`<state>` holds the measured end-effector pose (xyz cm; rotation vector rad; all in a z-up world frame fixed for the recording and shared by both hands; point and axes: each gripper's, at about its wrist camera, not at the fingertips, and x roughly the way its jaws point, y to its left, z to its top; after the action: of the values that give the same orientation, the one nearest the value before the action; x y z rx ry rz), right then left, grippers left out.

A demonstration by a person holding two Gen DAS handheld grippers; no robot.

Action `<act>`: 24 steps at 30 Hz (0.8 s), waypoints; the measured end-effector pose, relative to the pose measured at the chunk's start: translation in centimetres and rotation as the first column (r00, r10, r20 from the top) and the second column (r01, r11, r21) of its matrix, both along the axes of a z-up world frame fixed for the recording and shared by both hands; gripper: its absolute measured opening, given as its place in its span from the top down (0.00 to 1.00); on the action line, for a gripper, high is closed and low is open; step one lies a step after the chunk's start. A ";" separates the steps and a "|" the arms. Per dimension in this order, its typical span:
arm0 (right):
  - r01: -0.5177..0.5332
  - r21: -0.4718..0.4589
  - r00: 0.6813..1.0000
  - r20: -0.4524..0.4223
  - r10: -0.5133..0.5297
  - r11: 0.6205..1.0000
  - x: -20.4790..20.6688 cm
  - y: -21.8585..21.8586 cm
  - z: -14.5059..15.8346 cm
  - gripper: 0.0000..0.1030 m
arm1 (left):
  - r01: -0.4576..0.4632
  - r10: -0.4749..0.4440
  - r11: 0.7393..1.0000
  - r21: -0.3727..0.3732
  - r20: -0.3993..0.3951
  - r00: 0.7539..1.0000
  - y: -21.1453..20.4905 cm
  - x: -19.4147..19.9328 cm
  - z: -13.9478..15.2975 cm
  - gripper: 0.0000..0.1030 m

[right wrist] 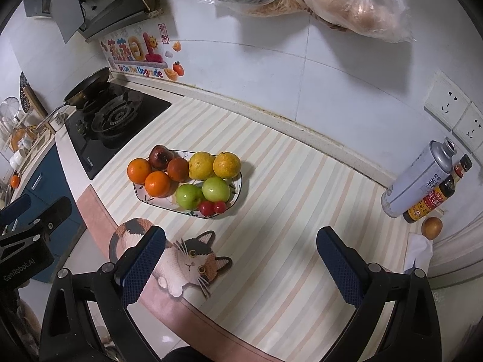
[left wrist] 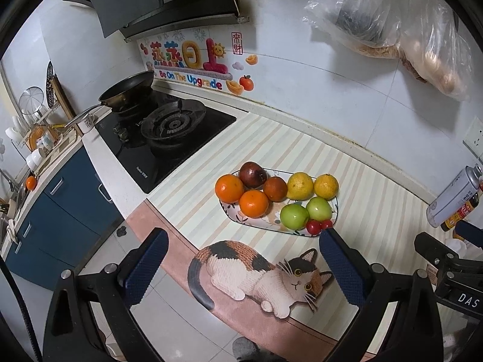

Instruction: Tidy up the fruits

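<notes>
Left wrist view: left tongs (left wrist: pixel 243 267) spread wide, holding nothing, above the cat-print mat (left wrist: pixel 259 274). Plate (left wrist: pixel 334 208) on the striped table (left wrist: pixel 377 199) carries two oranges (left wrist: pixel 229 188), dark plums (left wrist: pixel 253 174), two yellow citrus (left wrist: pixel 299 185), two green apples (left wrist: pixel 294 216), cherry tomatoes (left wrist: pixel 313 227) partly hidden behind a fingertip. Bottles cut off at right.

Right wrist view: right tongs (right wrist: pixel 240 265) equally wide, empty. Fruit plate (right wrist: pixel 238 194) mid-table; a brown round item (right wrist: pixel 432 227) beside the bottles (right wrist: pixel 422 181), kind unclear.
</notes>
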<state>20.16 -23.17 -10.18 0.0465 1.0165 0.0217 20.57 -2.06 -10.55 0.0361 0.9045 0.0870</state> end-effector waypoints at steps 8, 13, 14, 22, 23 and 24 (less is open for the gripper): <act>-0.002 0.000 1.000 -0.002 0.002 1.000 0.0 0.0 0.0 0.01 | -0.002 0.002 1.000 0.000 0.001 1.000 0.0 -0.1 0.0 0.01; -0.004 0.000 1.000 -0.002 0.004 1.000 0.0 0.0 0.0 0.01 | 0.002 -0.002 1.000 -0.005 -0.001 1.000 0.0 -0.1 0.0 0.01; -0.003 -0.001 1.000 -0.002 0.003 1.000 -0.1 0.0 0.0 0.01 | 0.003 -0.003 1.000 -0.005 -0.002 1.000 0.0 -0.2 0.0 0.01; -0.011 -0.001 1.000 -0.003 0.011 1.000 -0.2 0.1 0.0 0.01 | 0.013 -0.013 1.000 -0.002 -0.003 1.000 -0.1 -0.4 0.0 0.01; -0.012 -0.002 1.000 -0.002 0.012 1.000 -0.2 0.1 0.0 0.01 | 0.012 -0.012 1.000 -0.003 -0.005 1.000 -0.2 -0.4 0.0 0.01; -0.015 -0.002 1.000 -0.001 0.015 1.000 -0.2 0.1 0.0 0.01 | 0.011 -0.011 1.000 -0.004 -0.006 1.000 -0.1 -0.4 0.0 0.01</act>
<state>19.93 -23.05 -10.14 0.0370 1.0182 0.0338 20.13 -2.21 -10.59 0.0376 0.9102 0.0753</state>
